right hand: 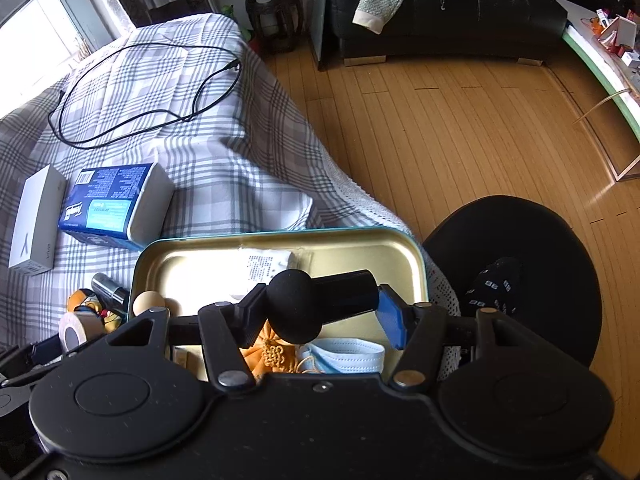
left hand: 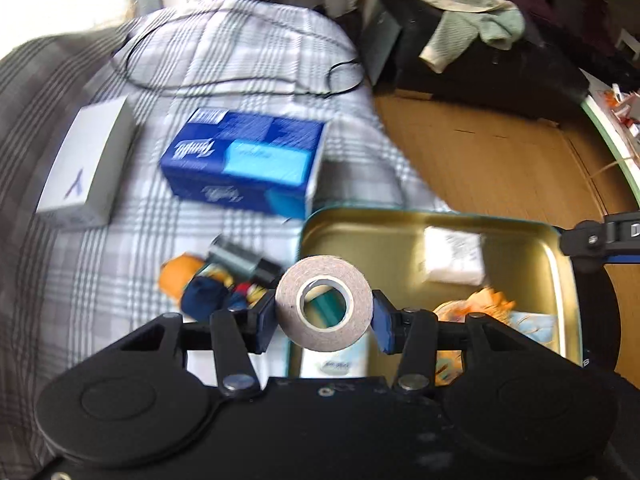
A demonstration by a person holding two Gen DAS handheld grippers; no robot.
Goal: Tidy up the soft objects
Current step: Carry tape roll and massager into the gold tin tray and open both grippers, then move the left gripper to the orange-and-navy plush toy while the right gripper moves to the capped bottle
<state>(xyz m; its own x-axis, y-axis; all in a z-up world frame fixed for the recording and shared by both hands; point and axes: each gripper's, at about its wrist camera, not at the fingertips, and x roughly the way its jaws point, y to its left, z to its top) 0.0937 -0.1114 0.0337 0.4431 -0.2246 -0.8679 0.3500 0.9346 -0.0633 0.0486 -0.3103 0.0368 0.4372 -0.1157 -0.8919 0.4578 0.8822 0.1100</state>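
My left gripper [left hand: 324, 316] is shut on a grey-beige roll of tape [left hand: 324, 280], held on edge above the near left corner of an open gold tin [left hand: 400, 214] with a teal rim. In the tin lie a white packet [left hand: 452, 256], an orange pouch [left hand: 476, 304] and a blue face mask [left hand: 532, 326]. My right gripper [right hand: 322, 308] is shut on a black foam-headed microphone [right hand: 296, 304], lying crosswise between the pads over the tin [right hand: 280, 236]. The tape roll [right hand: 76, 332] shows at the lower left of the right wrist view.
The tin rests on a grey plaid bed cover [right hand: 200, 152]. A blue tissue box [left hand: 244, 160], a white carton [left hand: 88, 160] and a looped black cable [right hand: 140, 120] lie on it. Small orange and navy items [left hand: 208, 284] sit left of the tin. A black stool [right hand: 520, 272] stands on the wood floor.
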